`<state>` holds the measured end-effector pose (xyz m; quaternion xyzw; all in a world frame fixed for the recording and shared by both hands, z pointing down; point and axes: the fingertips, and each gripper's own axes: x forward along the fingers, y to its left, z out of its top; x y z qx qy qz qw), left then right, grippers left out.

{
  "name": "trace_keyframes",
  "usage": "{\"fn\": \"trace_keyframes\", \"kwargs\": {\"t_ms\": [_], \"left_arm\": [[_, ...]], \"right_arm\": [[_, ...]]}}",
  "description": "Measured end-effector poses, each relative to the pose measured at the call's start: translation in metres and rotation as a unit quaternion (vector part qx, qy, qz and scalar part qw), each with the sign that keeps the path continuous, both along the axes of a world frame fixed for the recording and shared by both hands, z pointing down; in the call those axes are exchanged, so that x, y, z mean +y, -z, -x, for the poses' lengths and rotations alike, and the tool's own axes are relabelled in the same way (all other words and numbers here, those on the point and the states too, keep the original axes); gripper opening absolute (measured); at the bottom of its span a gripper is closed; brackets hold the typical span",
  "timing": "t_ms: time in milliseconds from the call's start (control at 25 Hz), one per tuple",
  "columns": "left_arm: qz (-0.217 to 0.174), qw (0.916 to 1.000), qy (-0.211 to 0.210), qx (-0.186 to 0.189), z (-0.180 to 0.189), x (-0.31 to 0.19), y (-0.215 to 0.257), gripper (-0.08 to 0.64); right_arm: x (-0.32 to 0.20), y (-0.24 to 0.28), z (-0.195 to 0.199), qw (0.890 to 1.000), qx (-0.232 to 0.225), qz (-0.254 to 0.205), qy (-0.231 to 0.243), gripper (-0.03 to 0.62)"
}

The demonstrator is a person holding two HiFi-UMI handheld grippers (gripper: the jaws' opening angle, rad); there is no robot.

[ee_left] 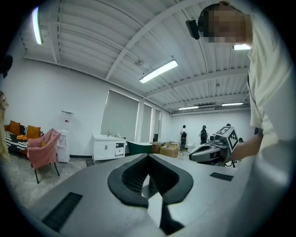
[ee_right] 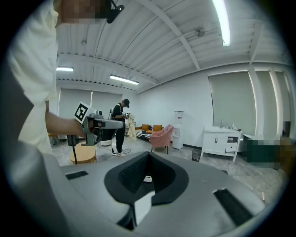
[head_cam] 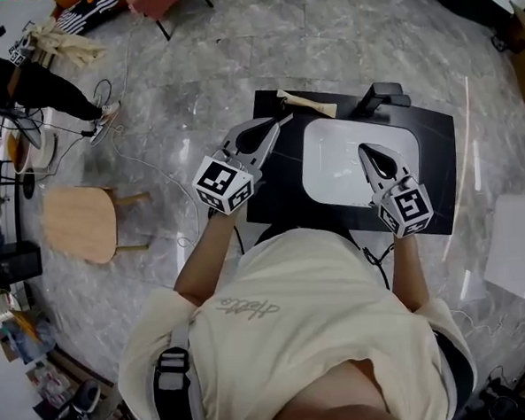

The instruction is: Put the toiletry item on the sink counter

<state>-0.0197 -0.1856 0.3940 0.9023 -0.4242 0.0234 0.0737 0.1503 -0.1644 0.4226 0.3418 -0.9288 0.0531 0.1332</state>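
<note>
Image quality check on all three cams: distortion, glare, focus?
Head view: strong fisheye bending, pale reflections on the glossy grey marble floor. Left gripper view: dark round vignette, ceiling strip light blown out, close jaws soft. Right gripper view: same vignette, overhead tube light clipped, far room sharp.

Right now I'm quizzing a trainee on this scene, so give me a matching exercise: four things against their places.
1 left tool
2 right tool
3 beige item
4 wooden stool

a on the floor, left of the counter
b above the white basin
c lying at the counter's far edge
d tip above the counter's left edge

Pairs: 1-d, 2-b, 3-c, 4-a
</note>
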Motion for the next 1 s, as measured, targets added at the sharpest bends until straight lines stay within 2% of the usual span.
{"fn": "trace_keyframes", "kwargs": {"t_ms": [240, 440, 680, 1000], "left_arm": [[-0.032, 0.9989, 0.035, 0.006, 0.015, 0.001, 0.019, 0.003], [-0.045, 0.9982, 0.040, 0.002, 0.019, 0.006, 0.026, 0.003], [-0.048, 0.9983, 0.034, 0.000, 0.024, 0.007, 0.021, 0.003], [-0.044, 0.9989, 0.016, -0.003, 0.017, 0.002, 0.011, 0.003]], "right_arm": [[-0.008, 0.027, 0.003, 0.999, -0.009, -0.040, -0.005, -0.004], [-0.014, 0.044, 0.006, 0.998, -0.012, -0.054, -0.010, -0.005], [-0.014, 0.041, 0.024, 0.999, -0.013, -0.047, 0.010, -0.004], [-0.021, 0.032, 0.020, 0.999, -0.028, -0.029, -0.002, -0.005]]}}
